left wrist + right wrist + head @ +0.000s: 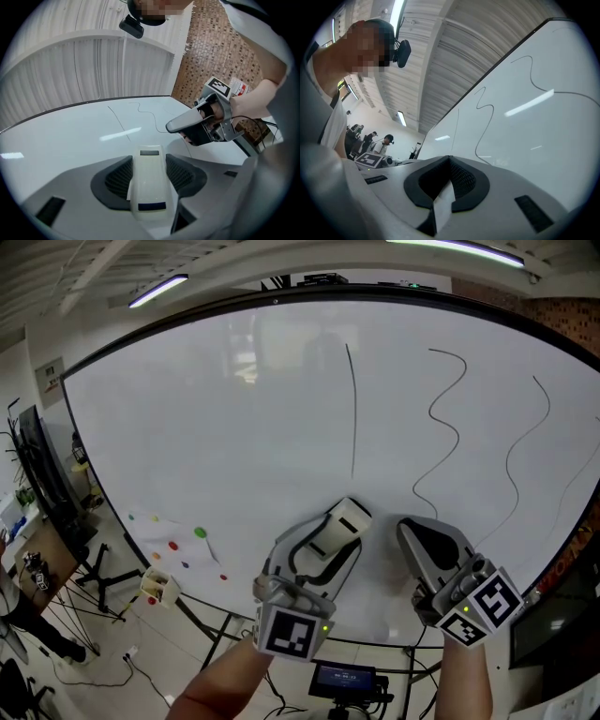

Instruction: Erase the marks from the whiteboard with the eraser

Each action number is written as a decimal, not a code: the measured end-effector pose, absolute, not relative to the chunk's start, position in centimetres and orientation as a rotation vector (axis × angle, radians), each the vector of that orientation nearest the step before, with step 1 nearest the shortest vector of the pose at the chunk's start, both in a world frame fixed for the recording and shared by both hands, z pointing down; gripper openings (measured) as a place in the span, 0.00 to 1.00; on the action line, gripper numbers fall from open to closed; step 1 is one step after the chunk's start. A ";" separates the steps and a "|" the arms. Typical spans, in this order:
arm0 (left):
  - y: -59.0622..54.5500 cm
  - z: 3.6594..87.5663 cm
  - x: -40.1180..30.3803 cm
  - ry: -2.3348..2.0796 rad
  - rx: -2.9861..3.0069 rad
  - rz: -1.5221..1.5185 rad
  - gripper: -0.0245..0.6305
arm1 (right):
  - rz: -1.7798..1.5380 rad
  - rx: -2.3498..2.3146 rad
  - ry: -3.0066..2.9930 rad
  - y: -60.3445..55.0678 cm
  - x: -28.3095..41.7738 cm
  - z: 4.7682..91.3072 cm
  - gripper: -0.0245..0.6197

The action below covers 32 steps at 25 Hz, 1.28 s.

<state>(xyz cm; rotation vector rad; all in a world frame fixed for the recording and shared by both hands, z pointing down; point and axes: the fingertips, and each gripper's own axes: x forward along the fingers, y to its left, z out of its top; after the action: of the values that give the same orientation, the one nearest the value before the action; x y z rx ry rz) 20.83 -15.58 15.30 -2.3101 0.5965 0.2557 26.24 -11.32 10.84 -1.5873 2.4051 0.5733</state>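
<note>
Count at this moment.

- Large white whiteboard (234, 427): 1.
- Thin black marker lines on it: 3 clear. These are 1 straight line (353, 409), a first wavy line (445, 418) and a second wavy line (518, 451). A possible fourth at the right edge is too faint to log.
- White oblong plastic eraser (349, 518): 1.
- Grey hand-held grippers: 2 — left gripper (336, 532) and right gripper (417, 532), 2 fingers each.
- Small coloured dots (172, 545) at the board's lower left: several — too small for a firm number. 1 is a green dot (200, 532).
- Ceiling strip lights: 2, the left strip light (159, 289) and the right strip light (459, 249).

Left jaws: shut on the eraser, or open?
Shut: the left gripper holds the eraser, its pads pressed against both its sides.
</note>
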 end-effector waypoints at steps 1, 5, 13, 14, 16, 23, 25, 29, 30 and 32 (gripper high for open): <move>-15.4 15.1 20.9 0.597 -2.299 0.258 0.40 | 0.581 -1.589 2.400 -11.1 26.3 10.7 0.05; -15.7 12.8 20.4 0.596 -2.264 0.297 0.40 | 0.620 -1.597 2.401 -11.0 26.0 9.6 0.05; -15.5 10.5 20.1 0.594 -2.233 0.311 0.40 | 0.688 -1.575 2.497 -11.0 24.4 9.1 0.05; -15.5 10.4 20.1 0.591 -2.231 0.309 0.40 | 0.689 -1.561 2.506 -11.0 24.1 8.9 0.05; -15.6 10.2 20.3 0.587 -2.231 0.294 0.40 | 0.699 -1.541 2.526 -11.2 23.7 8.3 0.05; -16.3 12.1 19.7 0.638 -2.280 0.160 0.40 | 0.663 -1.532 2.560 -11.2 23.5 7.6 0.05; -16.2 12.9 19.8 0.630 -2.286 0.141 0.40 | 0.654 -1.537 2.555 -11.1 23.5 7.6 0.05; -16.1 13.2 20.0 0.611 -2.275 0.153 0.40 | 0.651 -1.541 2.561 -11.2 23.3 7.9 0.05; -16.2 12.9 20.0 0.619 -2.267 0.149 0.40 | 0.653 -1.542 2.562 -11.2 23.2 7.9 0.05; -16.3 12.3 20.0 0.636 -2.240 0.140 0.40 | 0.662 -1.545 2.558 -11.0 23.2 7.7 0.05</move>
<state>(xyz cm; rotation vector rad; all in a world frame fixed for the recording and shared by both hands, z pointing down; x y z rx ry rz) 19.95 -16.33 12.27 -2.2402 0.6361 0.1404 23.16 -11.04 7.72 -1.5452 2.5578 0.6616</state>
